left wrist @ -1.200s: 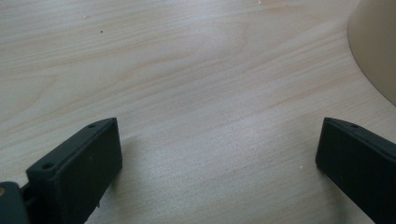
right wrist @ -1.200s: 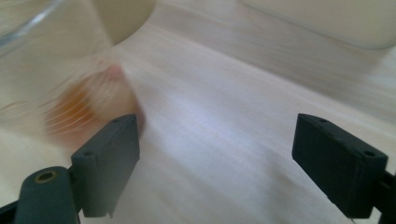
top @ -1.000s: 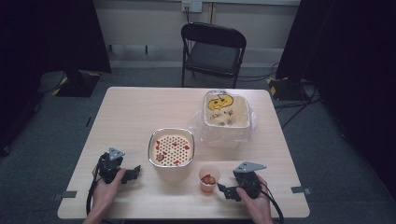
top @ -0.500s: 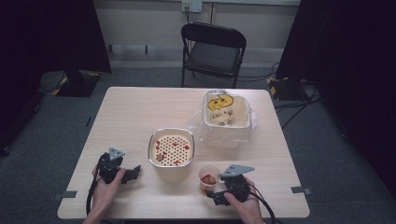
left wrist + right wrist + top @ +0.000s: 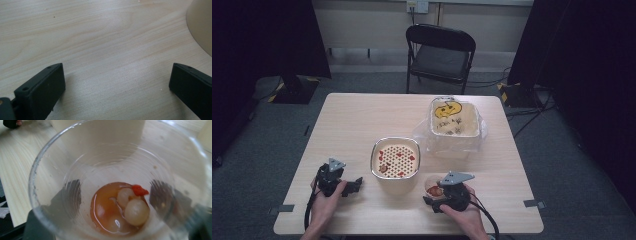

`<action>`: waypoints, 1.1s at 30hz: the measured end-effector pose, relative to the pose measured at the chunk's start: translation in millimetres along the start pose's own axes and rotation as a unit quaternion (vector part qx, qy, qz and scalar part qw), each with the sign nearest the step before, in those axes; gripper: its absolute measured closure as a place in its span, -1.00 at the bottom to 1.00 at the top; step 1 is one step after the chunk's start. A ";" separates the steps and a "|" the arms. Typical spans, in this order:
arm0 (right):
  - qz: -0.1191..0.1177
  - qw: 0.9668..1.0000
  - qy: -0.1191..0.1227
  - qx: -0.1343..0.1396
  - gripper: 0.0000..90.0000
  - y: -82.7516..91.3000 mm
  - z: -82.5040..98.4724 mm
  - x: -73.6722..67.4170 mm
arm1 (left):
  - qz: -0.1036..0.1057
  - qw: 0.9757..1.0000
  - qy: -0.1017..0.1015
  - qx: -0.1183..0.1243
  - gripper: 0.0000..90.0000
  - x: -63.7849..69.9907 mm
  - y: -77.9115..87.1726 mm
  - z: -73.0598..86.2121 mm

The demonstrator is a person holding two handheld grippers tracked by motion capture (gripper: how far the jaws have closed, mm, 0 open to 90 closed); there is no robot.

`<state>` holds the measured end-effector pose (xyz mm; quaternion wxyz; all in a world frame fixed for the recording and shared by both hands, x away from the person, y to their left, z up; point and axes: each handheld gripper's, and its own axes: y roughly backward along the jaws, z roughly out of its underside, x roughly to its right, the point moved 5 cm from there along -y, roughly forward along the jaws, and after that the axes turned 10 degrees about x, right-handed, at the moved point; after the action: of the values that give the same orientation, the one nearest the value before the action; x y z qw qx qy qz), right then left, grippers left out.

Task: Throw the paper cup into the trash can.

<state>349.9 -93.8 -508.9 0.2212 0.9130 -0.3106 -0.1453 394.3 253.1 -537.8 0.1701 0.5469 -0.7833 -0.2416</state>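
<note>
wooden table [image 5: 352,120] carries a strainer bowl [image 5: 395,159] at centre, a bagged tub [image 5: 454,120] behind. left gripper [image 5: 353,184] rests open near the bowl. right gripper [image 5: 430,199] clasps a clear cup [image 5: 117,182] of reddish liquid and pale balls.

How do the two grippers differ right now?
The right gripper has its jaws either side of a clear cup holding amber liquid and pale round pieces; the left gripper holds nothing, its jaws wide apart over bare table. The right points toward the person's left, the left toward their right. Each is held in a hand near the table's front edge.
</note>
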 end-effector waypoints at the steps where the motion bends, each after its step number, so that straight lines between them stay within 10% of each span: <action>1: 0.001 1.000 0.001 -0.001 -0.39 -1.9 -0.3 -0.1 | 0.000 1.000 0.000 0.000 -1.00 0.0 0.0 0.0; 33: 0.031 0.997 -0.008 0.070 -0.09 23.8 -45.0 18.0 | 0.001 1.000 0.001 0.000 -1.00 0.2 -0.1 0.0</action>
<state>369.8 -107.9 -460.8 0.1590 0.9149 -0.3499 -0.1233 394.3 252.9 -537.9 0.1713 0.5465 -0.7837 -0.2407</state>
